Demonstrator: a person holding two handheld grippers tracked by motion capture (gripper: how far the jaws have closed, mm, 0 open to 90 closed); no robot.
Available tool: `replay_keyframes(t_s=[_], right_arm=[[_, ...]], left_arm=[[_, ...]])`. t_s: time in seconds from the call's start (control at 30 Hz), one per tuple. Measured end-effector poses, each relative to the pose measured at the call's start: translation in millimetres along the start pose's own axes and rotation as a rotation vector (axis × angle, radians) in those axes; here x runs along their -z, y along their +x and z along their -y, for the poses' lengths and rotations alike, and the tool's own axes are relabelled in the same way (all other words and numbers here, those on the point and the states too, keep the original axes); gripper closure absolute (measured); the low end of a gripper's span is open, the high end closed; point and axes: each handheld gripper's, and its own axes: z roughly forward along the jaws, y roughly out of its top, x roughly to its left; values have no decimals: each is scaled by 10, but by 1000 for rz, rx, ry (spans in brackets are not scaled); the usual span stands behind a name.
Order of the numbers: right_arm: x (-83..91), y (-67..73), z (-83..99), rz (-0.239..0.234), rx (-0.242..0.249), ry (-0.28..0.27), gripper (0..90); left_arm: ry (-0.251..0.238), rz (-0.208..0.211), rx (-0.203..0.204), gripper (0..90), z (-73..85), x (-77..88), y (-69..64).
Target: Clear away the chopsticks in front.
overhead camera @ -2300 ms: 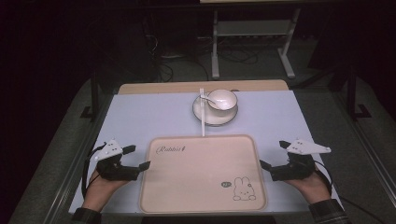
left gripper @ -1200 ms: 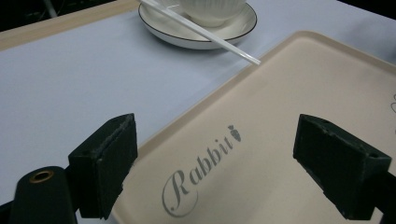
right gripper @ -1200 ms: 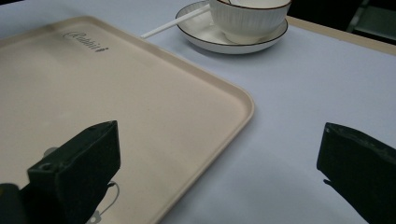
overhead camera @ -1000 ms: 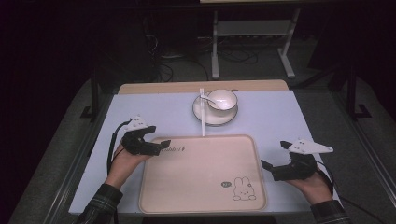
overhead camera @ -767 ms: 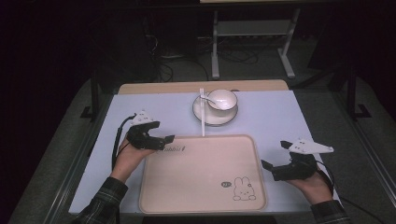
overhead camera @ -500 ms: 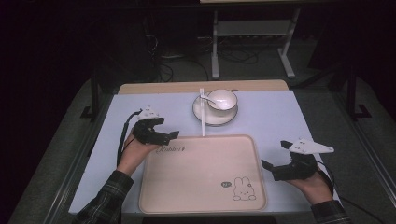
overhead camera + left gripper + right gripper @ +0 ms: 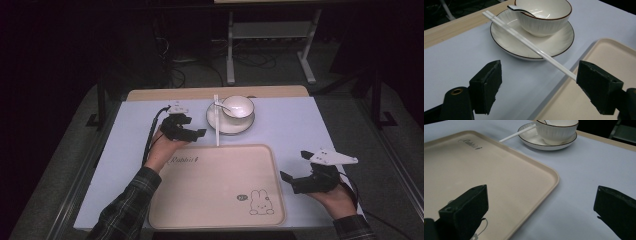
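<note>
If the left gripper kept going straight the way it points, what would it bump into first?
Most likely the white chopsticks, which lie slanted across its path with their near end by one of its fingers. Just behind them sits the saucer holding the bowl. Depth is hard to judge.

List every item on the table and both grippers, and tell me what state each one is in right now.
Left gripper: open, jaws just closing slightly, nothing gripped, near the chopsticks.
Right gripper: open, empty, beside the tray.
Chopsticks: paired, resting across the saucer rim, tips toward the tray.
Bowl: upright on the saucer, spoon inside.
Spoon: leaning in the bowl.
Saucer: flat on the table.
Tray: flat, nothing on it.
</note>
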Motion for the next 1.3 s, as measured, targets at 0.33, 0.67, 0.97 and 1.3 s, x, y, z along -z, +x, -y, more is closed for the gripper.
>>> replay_keyframes(t_s=[0.33, 0.67, 0.97, 1.3], right_arm=[[11, -11, 7, -4, -7, -4, 0], [22, -23, 13, -7, -16, -12, 0], [34, -35, 17, -9, -25, -19, 0], [48, -54, 23, -8, -32, -26, 0]], left_arm=[[53, -19, -13, 288, -202, -369, -13], [130, -57, -14, 392, -287, -677, -11], [169, -75, 16, 462, -311, -906, -21], [184, -104, 22, 546, -323, -1024, -35]])
